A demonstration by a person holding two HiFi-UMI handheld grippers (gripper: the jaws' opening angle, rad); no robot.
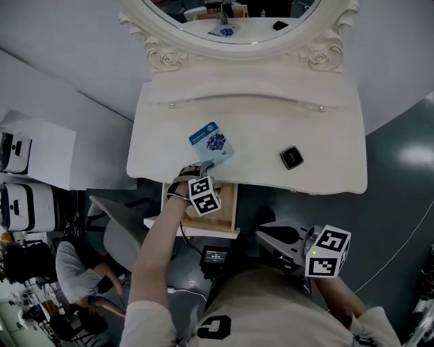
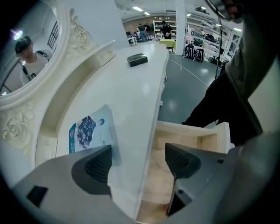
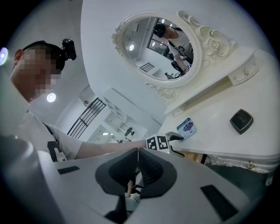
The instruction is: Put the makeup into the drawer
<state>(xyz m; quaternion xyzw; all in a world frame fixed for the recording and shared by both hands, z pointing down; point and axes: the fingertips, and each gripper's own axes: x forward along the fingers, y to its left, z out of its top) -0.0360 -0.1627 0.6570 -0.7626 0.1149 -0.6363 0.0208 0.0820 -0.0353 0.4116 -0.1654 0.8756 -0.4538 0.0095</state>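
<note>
A blue and white makeup sachet (image 1: 211,143) (image 2: 87,130) lies flat near the front edge of the white vanity table (image 1: 325,146). My left gripper (image 1: 202,171) (image 2: 139,162) points steeply down at that edge with its jaws wide open. One finger hangs over the sachet's near corner and the other over the open wooden drawer (image 1: 227,207) (image 2: 192,142), so the table's edge lies between them. A black compact (image 1: 291,157) (image 3: 241,120) rests further right on the tabletop. My right gripper (image 1: 308,256) (image 3: 137,168) is low at the right, shut and empty.
An oval mirror (image 1: 230,20) in a carved white frame stands at the back of the vanity. A person sits at a desk on the lower left (image 1: 74,268). A dark device (image 1: 215,257) shows below the drawer. Grey floor lies to the right.
</note>
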